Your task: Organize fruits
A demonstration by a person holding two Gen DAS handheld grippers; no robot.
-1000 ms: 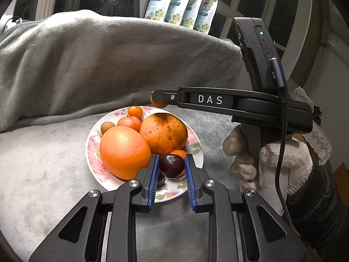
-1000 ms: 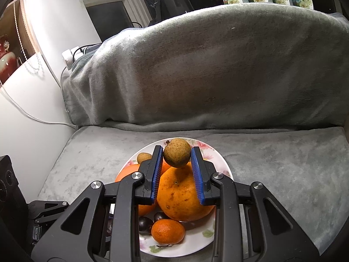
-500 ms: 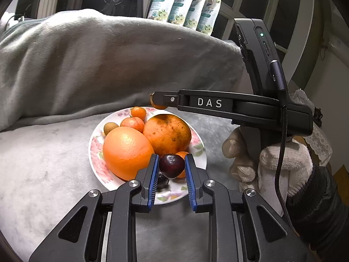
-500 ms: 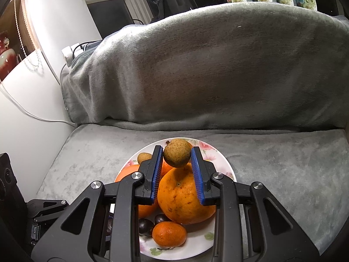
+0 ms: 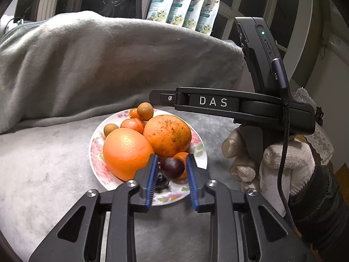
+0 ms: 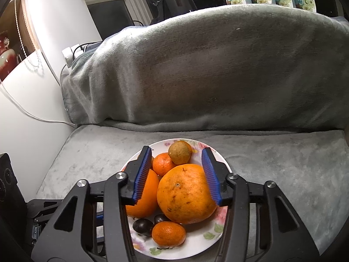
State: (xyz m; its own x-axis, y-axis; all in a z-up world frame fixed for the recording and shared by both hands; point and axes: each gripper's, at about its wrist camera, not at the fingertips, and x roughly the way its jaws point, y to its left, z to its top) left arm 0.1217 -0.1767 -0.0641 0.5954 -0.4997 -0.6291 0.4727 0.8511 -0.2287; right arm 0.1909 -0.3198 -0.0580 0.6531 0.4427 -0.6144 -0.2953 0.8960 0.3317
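Left wrist view shows both grippers, left gripper [image 5: 170, 168] and right gripper [image 6: 179, 168], spread apart over the plate [image 5: 95, 152], big oranges [image 5: 168, 135] crowding twelve o'clock.

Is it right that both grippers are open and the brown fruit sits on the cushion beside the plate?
Not quite. Both the left gripper and right gripper are open, but the brown fruit sits on the plate, against the fruit pile. The right wrist view shows it.
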